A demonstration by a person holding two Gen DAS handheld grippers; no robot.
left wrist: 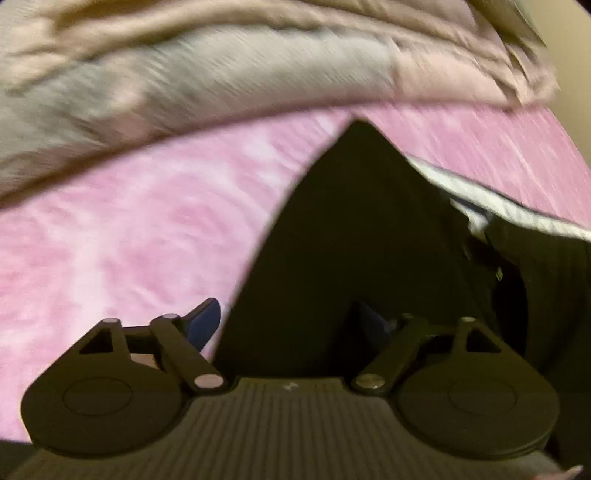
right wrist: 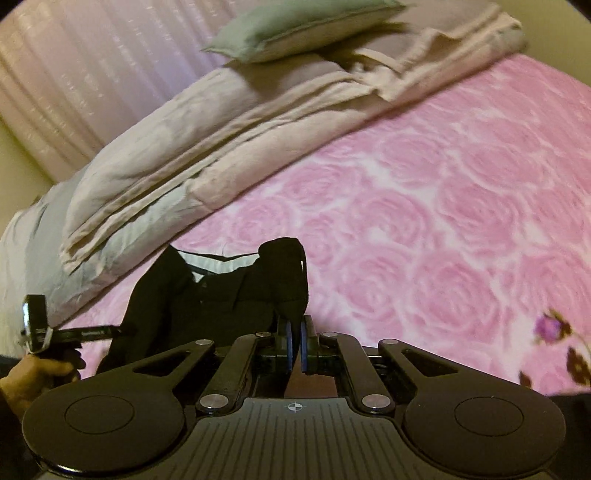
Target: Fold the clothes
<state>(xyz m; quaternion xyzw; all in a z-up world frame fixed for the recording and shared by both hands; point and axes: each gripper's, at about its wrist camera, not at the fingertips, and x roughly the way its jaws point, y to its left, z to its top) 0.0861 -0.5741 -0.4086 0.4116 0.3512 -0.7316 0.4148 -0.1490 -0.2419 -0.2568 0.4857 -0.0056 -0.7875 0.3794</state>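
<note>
A black garment (left wrist: 351,229) with a white stripe (left wrist: 498,199) lies on the pink rose-patterned bedspread (left wrist: 129,221). In the left wrist view, my left gripper (left wrist: 288,317) stands open just over its near edge. The left blue pad (left wrist: 205,321) is clear of the cloth and the right finger (left wrist: 373,325) is over it. In the right wrist view, my right gripper (right wrist: 295,343) is shut on a raised corner of the black garment (right wrist: 284,280), which hangs bunched in front of it. The left gripper's body (right wrist: 37,328) shows at the far left, held by a hand (right wrist: 29,373).
A folded beige blanket (right wrist: 221,122) runs along the far side of the bedspread (right wrist: 443,221), with a grey-green pillow (right wrist: 303,26) on top. Pale curtains (right wrist: 74,74) hang behind. A purple flower print (right wrist: 550,326) shows at the right edge.
</note>
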